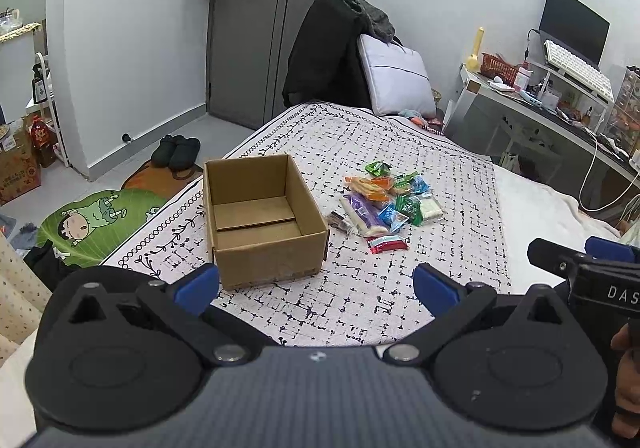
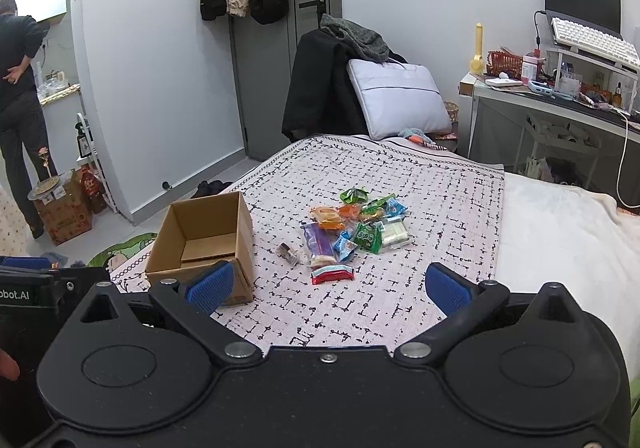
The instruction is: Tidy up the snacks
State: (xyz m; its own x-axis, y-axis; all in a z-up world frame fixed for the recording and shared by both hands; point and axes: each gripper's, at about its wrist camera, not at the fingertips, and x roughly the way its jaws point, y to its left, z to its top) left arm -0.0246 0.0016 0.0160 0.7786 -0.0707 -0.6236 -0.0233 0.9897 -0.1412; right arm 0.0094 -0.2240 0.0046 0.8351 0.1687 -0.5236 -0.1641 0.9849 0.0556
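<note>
An open, empty cardboard box (image 1: 260, 224) (image 2: 208, 240) stands on the patterned bedspread (image 1: 360, 288) (image 2: 360, 308). To its right lies a pile of several wrapped snacks (image 1: 388, 199) (image 2: 356, 228), with a red packet (image 1: 387, 244) (image 2: 333, 273) nearest me and a purple one (image 1: 362, 211) (image 2: 318, 242) beside it. My left gripper (image 1: 316, 288) hovers open, short of the box's near right corner, holding nothing. My right gripper (image 2: 328, 290) is open too, just short of the red packet. The right gripper's body (image 1: 600, 280) shows at the left view's right edge.
A chair draped with dark coats (image 2: 328, 87) and a grey laptop bag (image 2: 400, 103) stands past the bed's far end. A cluttered desk (image 2: 560, 95) is at the right. A cartoon floor mat (image 1: 92, 224) and slippers (image 1: 176, 151) lie left of the bed. A person (image 2: 16, 107) stands far left.
</note>
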